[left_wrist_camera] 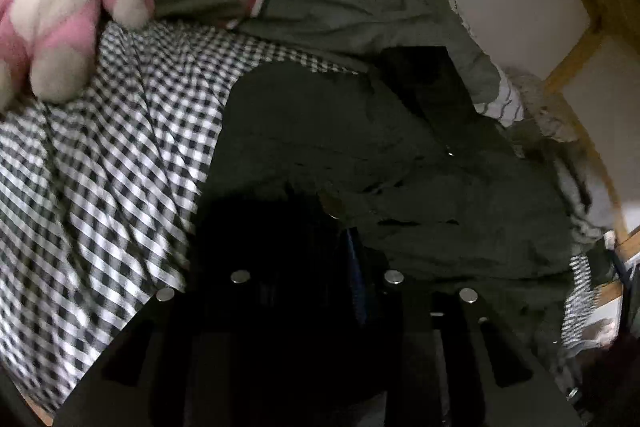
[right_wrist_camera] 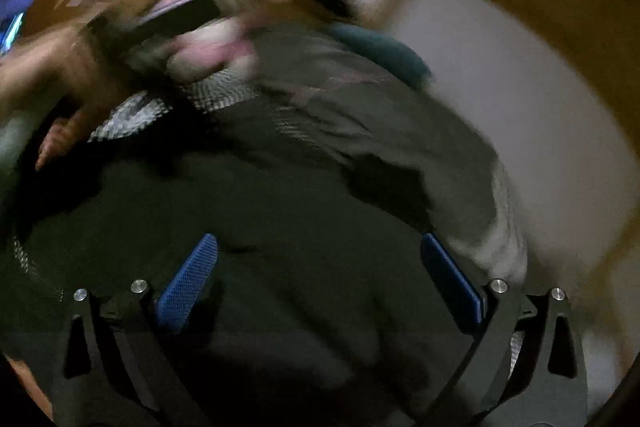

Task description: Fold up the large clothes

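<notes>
- Dark green jacket (left_wrist_camera: 400, 163), crumpled with snap buttons showing, lies on checkered bedsheet (left_wrist_camera: 112, 155).
- Left gripper (left_wrist_camera: 320, 227): fingers nearly together, in shadow; grip on fabric cannot be told.
- Right gripper (right_wrist_camera: 320, 267): fingers wide apart above jacket.

A motion-blurred fisheye view. The right gripper (right_wrist_camera: 320, 267) sits at six o'clock, its two blue pads (right_wrist_camera: 188, 283) spread wide apart with nothing between them. Beneath and beyond lies a dark green jacket (right_wrist_camera: 280, 195). At nine o'clock a person's hand (right_wrist_camera: 60, 87) reaches in. Toward eleven o'clock, a pink plush toy (right_wrist_camera: 212, 53) beside checked fabric (right_wrist_camera: 132, 117). A white wall (right_wrist_camera: 500, 75) fills two o'clock.
</notes>
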The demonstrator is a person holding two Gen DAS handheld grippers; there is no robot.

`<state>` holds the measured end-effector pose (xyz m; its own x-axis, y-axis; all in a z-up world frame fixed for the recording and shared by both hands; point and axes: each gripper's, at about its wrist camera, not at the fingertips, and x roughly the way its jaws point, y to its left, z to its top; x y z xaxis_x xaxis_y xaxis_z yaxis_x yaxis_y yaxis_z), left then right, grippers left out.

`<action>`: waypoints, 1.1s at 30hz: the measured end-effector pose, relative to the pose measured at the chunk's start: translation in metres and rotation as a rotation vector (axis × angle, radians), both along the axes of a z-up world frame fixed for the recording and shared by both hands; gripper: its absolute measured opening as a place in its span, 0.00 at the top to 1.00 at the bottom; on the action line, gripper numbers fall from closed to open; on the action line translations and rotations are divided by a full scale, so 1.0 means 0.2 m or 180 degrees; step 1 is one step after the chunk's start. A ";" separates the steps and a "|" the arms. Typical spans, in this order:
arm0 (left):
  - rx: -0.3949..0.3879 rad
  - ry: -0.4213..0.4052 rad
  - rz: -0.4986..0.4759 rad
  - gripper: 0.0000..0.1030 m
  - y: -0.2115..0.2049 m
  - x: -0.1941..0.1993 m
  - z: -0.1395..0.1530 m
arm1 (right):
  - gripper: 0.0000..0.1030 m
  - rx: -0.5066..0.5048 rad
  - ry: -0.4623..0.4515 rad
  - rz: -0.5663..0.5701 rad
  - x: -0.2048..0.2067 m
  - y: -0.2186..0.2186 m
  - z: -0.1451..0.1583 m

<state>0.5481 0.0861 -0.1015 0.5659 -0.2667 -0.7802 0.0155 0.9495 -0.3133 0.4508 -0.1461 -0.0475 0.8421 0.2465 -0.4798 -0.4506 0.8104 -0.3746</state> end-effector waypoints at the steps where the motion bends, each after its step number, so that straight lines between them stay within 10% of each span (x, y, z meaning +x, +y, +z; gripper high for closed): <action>1: 0.0012 0.0039 0.0008 0.73 0.00 0.01 0.00 | 0.03 0.0175 0.0226 -0.0256 0.13 -0.11 0.04; 8: 0.0133 0.0095 0.0168 0.62 0.00 -0.01 -0.03 | 0.03 0.0062 0.1752 -0.1168 0.64 -0.52 -0.33; 11: 0.0140 0.0031 0.0239 0.59 0.00 -0.04 0.01 | 0.03 0.0080 0.1671 -0.1167 0.59 -0.55 -0.39; 14: 0.0289 -0.0172 0.0406 0.32 -0.03 -0.10 0.13 | 0.03 0.0090 0.1670 -0.1229 0.61 -0.55 -0.41; 21: 0.0753 -0.1316 0.0329 0.06 -0.45 -0.30 0.50 | 0.03 0.0115 0.1679 -0.1346 0.60 -0.58 -0.41; 28: 0.1335 -0.0431 0.0167 0.06 -0.78 0.14 0.14 | 0.03 0.0189 0.1681 -0.1314 0.59 -0.60 -0.43; 33: 0.1228 -0.0214 0.0198 0.04 -0.65 0.21 -0.09 | 0.03 0.0318 0.1606 -0.1179 0.52 -0.62 -0.34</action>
